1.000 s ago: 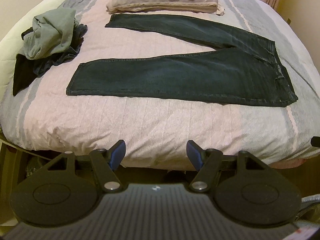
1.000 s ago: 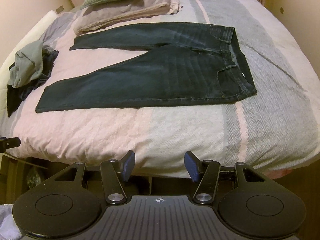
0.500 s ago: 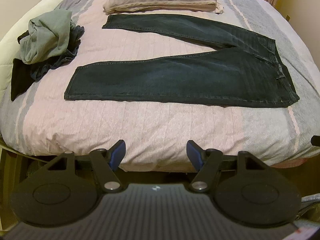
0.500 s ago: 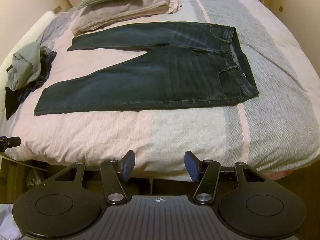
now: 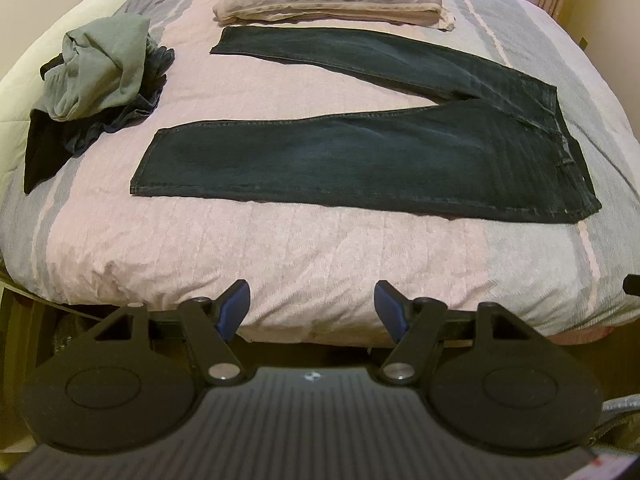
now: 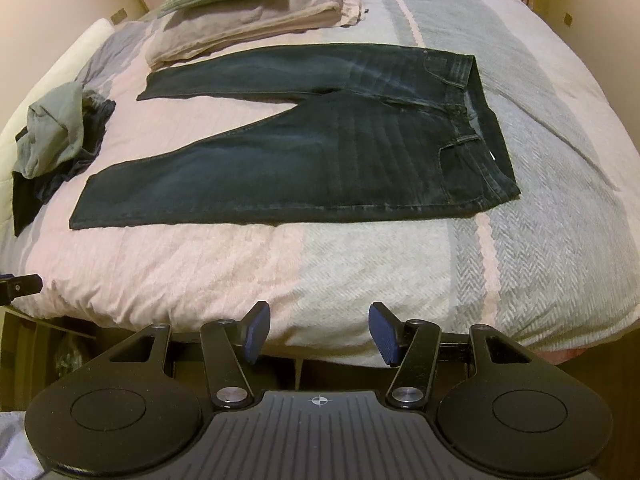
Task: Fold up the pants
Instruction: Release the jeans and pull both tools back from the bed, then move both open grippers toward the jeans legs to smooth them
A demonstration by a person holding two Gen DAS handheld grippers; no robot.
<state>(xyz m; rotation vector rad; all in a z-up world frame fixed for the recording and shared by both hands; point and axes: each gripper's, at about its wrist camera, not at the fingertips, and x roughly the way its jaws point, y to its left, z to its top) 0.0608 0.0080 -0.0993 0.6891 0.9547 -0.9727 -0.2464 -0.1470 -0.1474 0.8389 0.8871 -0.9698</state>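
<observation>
Across the striped bed (image 5: 320,264) the dark pants (image 5: 360,164) are spread flat, legs splayed, while left gripper (image 5: 312,308) and right gripper (image 6: 318,336) are held parted and empty short of it; the far leg is best brought squarely over the near one.

The jeans (image 5: 360,168) were dark matt denim; the bed (image 5: 280,248) wore a woven cotton cover — herringbone-textured; the left tongs (image 5: 311,308) were matt black plastic.
</observation>
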